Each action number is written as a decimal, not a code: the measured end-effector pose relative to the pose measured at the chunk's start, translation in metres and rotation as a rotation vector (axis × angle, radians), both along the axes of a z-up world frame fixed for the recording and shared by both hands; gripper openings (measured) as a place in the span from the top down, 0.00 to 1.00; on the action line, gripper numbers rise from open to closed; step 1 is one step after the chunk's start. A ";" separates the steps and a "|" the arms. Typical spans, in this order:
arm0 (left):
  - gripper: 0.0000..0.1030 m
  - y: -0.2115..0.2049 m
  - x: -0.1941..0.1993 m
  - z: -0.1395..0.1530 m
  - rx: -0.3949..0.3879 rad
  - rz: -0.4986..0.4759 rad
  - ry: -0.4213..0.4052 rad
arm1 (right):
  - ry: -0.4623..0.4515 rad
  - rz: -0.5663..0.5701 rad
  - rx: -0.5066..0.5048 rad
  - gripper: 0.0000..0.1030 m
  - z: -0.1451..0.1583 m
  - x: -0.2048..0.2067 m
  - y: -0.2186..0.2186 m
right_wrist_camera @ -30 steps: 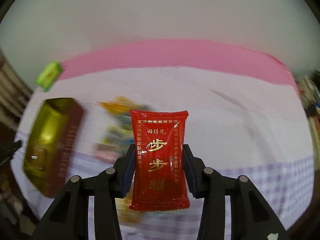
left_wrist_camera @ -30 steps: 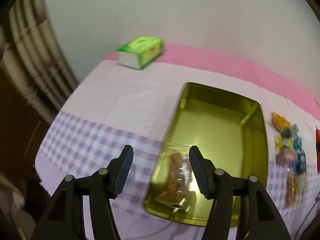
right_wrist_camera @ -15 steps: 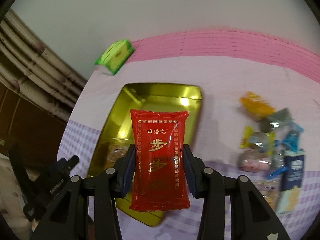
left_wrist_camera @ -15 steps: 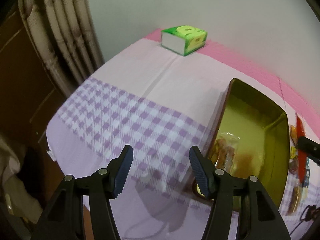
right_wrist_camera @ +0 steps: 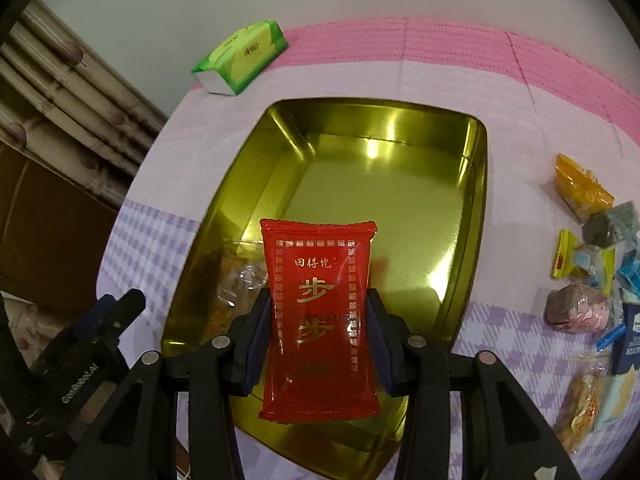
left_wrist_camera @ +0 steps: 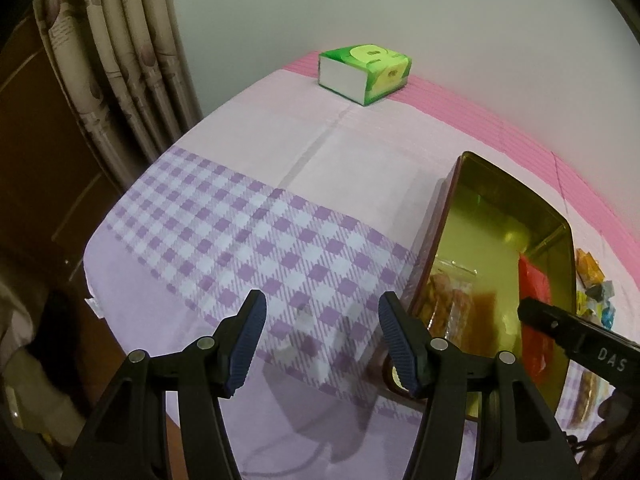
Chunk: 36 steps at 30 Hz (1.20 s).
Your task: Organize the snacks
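Observation:
My right gripper (right_wrist_camera: pixel 318 332) is shut on a red snack packet (right_wrist_camera: pixel 318 312) with gold lettering, held upright over the near end of a gold tin tray (right_wrist_camera: pixel 400 148). A clear-wrapped brown snack (right_wrist_camera: pixel 236 284) lies in the tray's near left part. In the left wrist view my left gripper (left_wrist_camera: pixel 320 332) stands open and empty above the purple checked cloth, just left of the gold tin tray (left_wrist_camera: pixel 492 208). There the red snack packet (left_wrist_camera: pixel 536 304) and a right gripper finger (left_wrist_camera: pixel 576 336) show over the tray, beside the clear-wrapped brown snack (left_wrist_camera: pixel 448 300).
A green tissue box (right_wrist_camera: pixel 244 56) sits at the table's far left near the wall, and the green tissue box (left_wrist_camera: pixel 364 72) also shows far off in the left wrist view. Several loose wrapped snacks (right_wrist_camera: pixel 592 248) lie right of the tray. A curtain (left_wrist_camera: pixel 120 60) hangs past the table's left edge.
My right gripper carried the red packet left, from over the bare cloth to above the tray. My left gripper swung left off the tray and has stayed still since.

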<state>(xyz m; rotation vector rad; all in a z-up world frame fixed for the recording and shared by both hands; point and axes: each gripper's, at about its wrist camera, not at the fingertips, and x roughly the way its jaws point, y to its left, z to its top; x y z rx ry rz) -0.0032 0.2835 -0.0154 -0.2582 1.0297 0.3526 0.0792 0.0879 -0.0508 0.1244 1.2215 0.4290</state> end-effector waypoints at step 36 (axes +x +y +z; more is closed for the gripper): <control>0.42 -0.018 0.003 -0.004 0.012 -0.072 0.017 | -0.109 0.017 -0.310 0.60 -0.012 0.007 -0.011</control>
